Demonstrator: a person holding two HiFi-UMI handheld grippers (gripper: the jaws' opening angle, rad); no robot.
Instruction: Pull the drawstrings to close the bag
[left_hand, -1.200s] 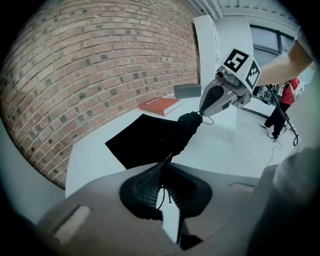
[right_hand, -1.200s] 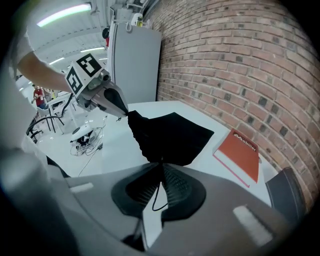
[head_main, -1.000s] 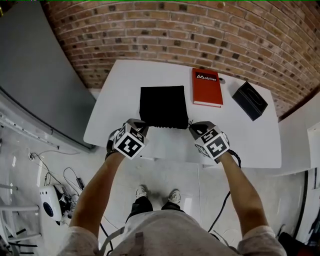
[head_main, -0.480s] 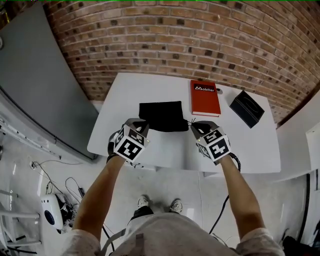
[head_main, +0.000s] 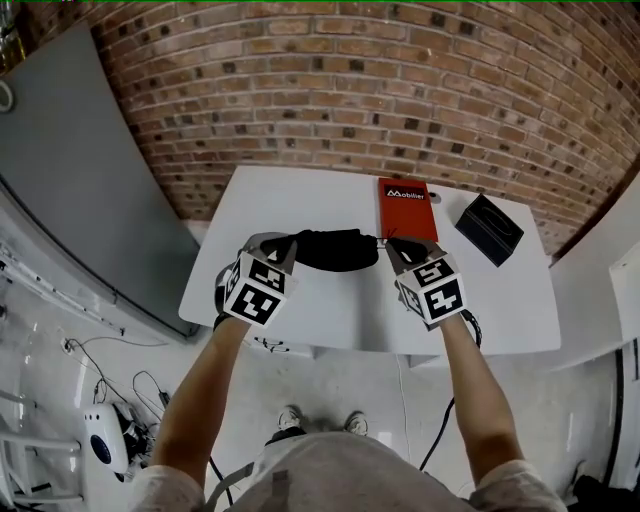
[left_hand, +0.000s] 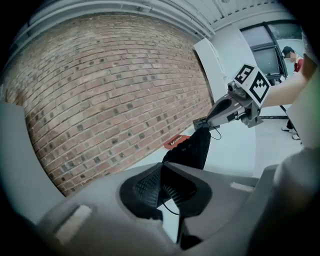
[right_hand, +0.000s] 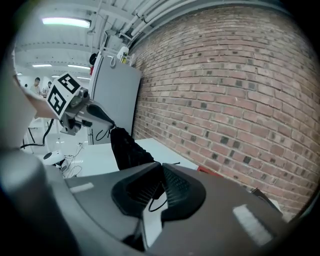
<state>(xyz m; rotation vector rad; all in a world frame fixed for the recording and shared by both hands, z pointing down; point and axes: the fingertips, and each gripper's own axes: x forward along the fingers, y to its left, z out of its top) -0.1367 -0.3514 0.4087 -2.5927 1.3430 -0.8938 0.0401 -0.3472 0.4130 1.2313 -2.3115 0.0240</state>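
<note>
Two drawstrings (left_hand: 170, 210), pinched by left gripper (head_main: 281, 245) and right gripper (head_main: 393, 246); bag (head_main: 335, 250) hung between; hard tugging risked cord slipping.

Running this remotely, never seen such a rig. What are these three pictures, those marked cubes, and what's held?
No robot: a person holds a hand-held gripper in each hand; the cubes belong to them. One picture looks down from the person's head, the others from each hand-held gripper. The left hand-held gripper and right hand-held gripper are each shut on a cord of the black bag, stretched between them over the white table, where a red book and black box lie.
</note>
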